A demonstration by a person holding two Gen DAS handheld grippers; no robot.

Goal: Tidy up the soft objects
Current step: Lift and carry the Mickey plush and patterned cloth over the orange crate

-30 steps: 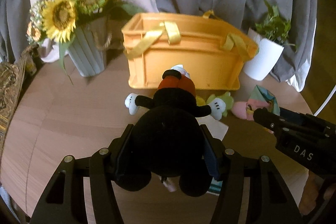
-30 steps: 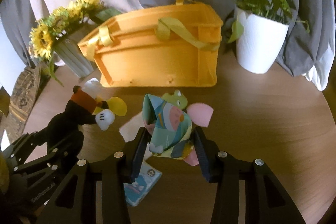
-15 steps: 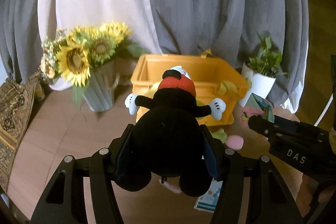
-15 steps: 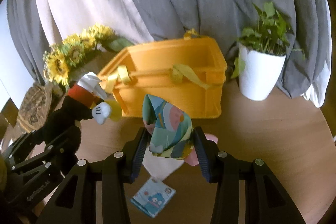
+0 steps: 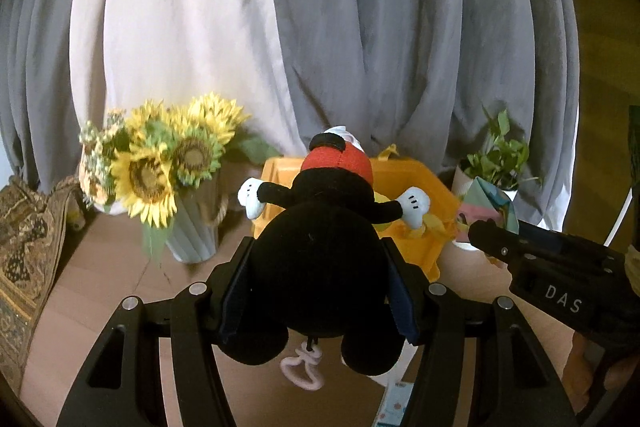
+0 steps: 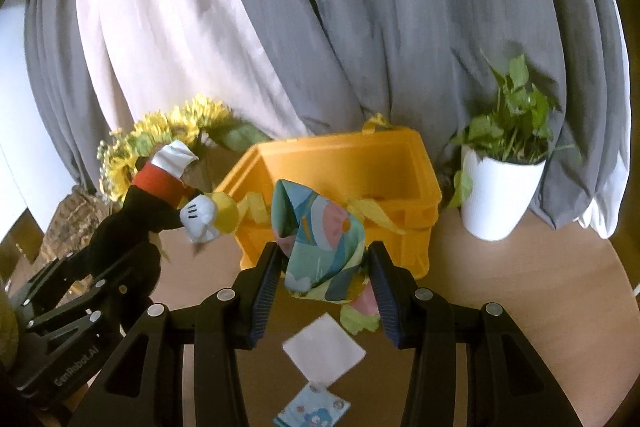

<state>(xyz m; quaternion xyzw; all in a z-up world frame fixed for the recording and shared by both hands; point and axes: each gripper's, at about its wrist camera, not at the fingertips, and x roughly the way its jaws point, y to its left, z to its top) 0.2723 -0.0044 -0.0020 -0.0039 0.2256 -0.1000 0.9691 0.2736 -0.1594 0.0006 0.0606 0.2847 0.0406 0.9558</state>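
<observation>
Left claw [image 5: 316, 291] is clamped on a black plush toy [image 5: 320, 267], its pads pressing the toy's round black body from both sides; the toy's red-capped head and white-gloved arms point away from the claw, and a pink loop hangs below it. Beyond the toy sits an orange crate [image 5: 416, 195], with a sunflower bouquet [image 5: 160, 163] off to the claw's left and the right claw reaching in from the right side, above the wooden bench [image 5: 100, 267]. Seen from the right wrist, the right claw [image 6: 326, 277] is clamped on a patterned fabric bundle [image 6: 320, 239] of teal, pink and green, held off the bench [image 6: 520, 267]. Straight ahead of it stands the open orange crate [image 6: 344, 163], a white potted plant [image 6: 500, 195] to the right, and the left claw [image 6: 96, 291] with the plush toy [image 6: 136, 223] to the left. Beneath the claw lie a white square cloth [image 6: 324, 351] and a small blue printed card [image 6: 312, 409].
</observation>
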